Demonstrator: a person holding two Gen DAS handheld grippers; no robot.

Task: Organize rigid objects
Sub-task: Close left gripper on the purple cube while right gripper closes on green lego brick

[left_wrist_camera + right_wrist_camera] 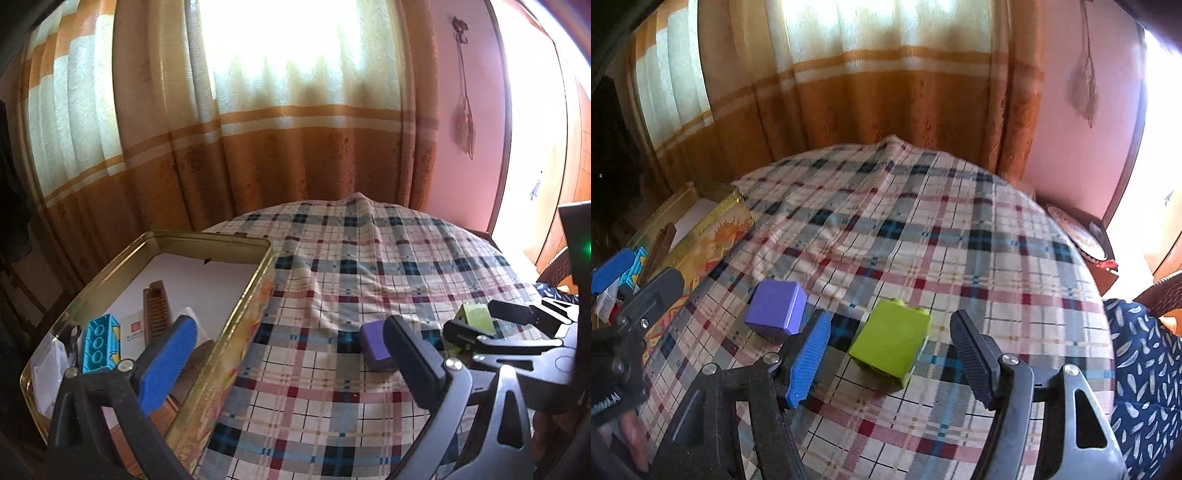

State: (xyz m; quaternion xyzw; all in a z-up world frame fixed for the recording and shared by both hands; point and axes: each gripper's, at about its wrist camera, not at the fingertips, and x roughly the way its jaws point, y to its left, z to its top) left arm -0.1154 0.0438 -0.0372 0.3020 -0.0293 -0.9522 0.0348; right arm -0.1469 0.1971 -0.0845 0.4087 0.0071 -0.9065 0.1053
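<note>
Plaid tablecloth [351,258]; tin [236,325] holds turquoise brick [99,343].

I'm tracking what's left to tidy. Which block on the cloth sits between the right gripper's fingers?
The green block: it lies between the open right gripper fingers. The purple block sits outside, left of the blue finger.

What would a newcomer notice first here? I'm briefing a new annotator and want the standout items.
Probably the lime-green block on the plaid tablecloth, lying between the open fingers of the right gripper. Just left of it sits a purple cube. At the table's left edge, a gold tin stands open, with a turquoise studded brick already inside.
</note>
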